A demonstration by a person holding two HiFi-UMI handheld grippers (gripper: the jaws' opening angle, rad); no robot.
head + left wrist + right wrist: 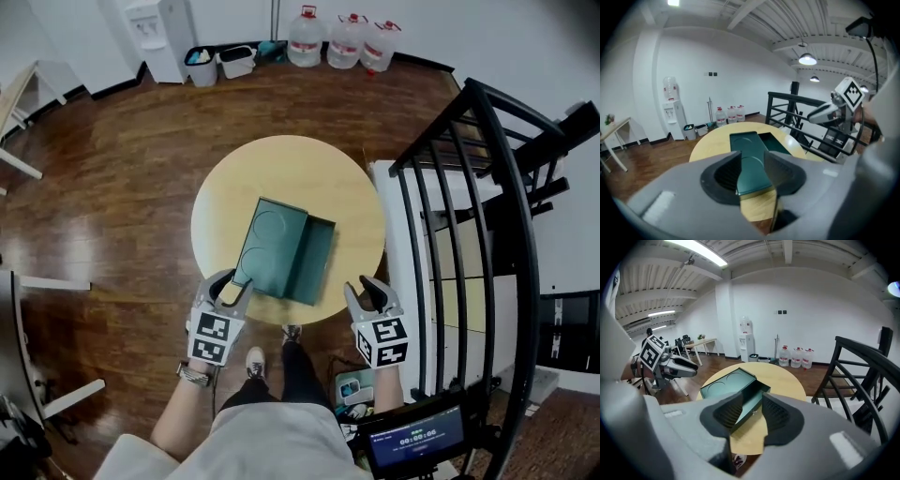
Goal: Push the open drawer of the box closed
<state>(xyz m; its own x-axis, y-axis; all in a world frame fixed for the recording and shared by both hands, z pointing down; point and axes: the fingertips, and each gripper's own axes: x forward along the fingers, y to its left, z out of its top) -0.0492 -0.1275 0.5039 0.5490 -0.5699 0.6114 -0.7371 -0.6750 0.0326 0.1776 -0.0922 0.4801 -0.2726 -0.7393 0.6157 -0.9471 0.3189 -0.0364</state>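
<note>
A dark green box (272, 246) lies on the round wooden table (347, 187), its drawer (317, 258) pulled out on the right side. My left gripper (230, 286) hovers at the table's near edge, by the box's near left corner, jaws open and empty. My right gripper (368, 291) stands open just off the table's near right edge, apart from the box. In the left gripper view, the box (747, 145) shows beyond the left gripper (752, 161). Through the right gripper (752, 411), the drawer front (752, 397) faces me.
A black metal railing (469, 187) runs along the right side. Large water bottles (342, 42), bins (220, 64) and a water dispenser (159, 33) line the far wall. A small screen (412, 441) sits low at my right. Wooden floor surrounds the table.
</note>
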